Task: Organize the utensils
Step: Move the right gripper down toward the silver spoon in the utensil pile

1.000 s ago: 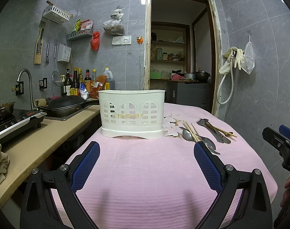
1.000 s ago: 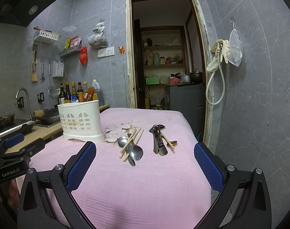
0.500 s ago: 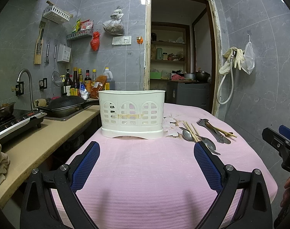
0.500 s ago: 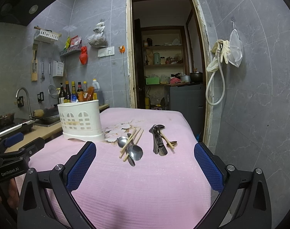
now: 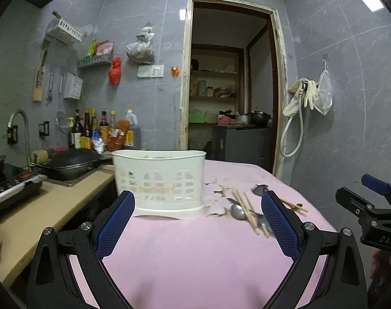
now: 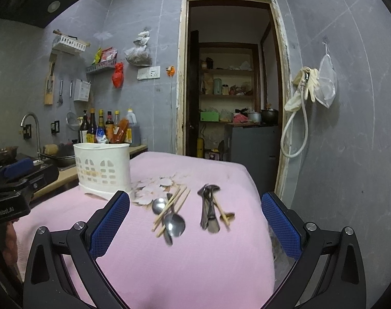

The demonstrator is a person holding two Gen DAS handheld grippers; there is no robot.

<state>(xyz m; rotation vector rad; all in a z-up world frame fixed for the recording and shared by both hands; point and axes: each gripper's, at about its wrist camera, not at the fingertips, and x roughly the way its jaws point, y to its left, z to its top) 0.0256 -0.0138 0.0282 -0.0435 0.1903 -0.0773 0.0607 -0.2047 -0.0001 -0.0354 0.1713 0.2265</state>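
Observation:
A white slotted utensil basket [image 5: 159, 180] [image 6: 102, 167] stands on the pink-covered table [image 5: 195, 262] [image 6: 190, 257]. To its right lie two metal spoons [image 6: 173, 224] [image 5: 238, 209] crossed by wooden chopsticks [image 6: 173, 204] [image 5: 247, 211]. Further right is a small pile of forks and a wooden spoon [image 6: 209, 211] [image 5: 258, 188]. My left gripper [image 5: 197, 200] hovers open in front of the basket, holding nothing. My right gripper [image 6: 195, 200] hovers open just short of the spoons and forks, also with nothing in it. Each gripper shows at the edge of the other's view [image 5: 370, 206] [image 6: 17, 180].
A beige counter [image 5: 41, 206] runs along the table's left side with a black wok [image 5: 71, 162], a stove, a tap and sauce bottles [image 6: 105, 128]. A grey tiled wall and an open doorway [image 6: 231, 90] lie behind. The table's right edge [image 6: 262, 219] drops off near the wall.
Both grippers have moved slightly forward towards the basket and utensils, which now look a little larger and lower in view. Both remain open with nothing in them.

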